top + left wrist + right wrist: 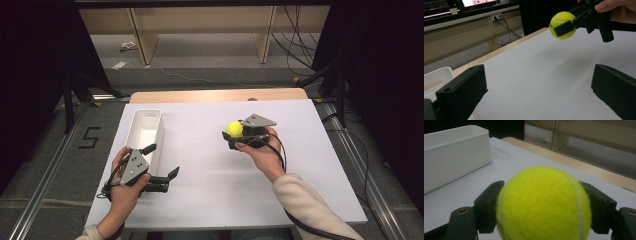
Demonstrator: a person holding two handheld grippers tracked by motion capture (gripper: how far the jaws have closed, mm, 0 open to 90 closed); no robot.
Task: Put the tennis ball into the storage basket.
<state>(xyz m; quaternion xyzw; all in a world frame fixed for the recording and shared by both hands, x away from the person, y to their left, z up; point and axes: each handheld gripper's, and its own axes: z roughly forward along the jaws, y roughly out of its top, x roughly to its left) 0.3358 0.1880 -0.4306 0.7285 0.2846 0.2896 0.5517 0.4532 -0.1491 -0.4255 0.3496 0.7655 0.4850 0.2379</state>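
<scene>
Right of the white bin [144, 131], over the middle of the desk [210, 175], the right tongs [233, 131] have the tennis ball [234, 129] pinched between their jaws, and it's held up off the white surface! The right gripper view puts us right on top of it: the ball [544, 205] sits square between the two black jaws, one pressed to each flank, with its lower edge cut off by the frame. The bin [454, 155] stands beyond the ball, well apart from it. Down at the near end of the bin, the left tongs [162, 162] are spread wide with nothing between them, just beside the bin's right wall. The left gripper view gives what the high view can't: the ball [562, 25] from the side, clear air beneath it, a jaw across its front. The bin [435, 77] barely peeks in at that view's lower left, mostly hidden behind a jaw.
</scene>
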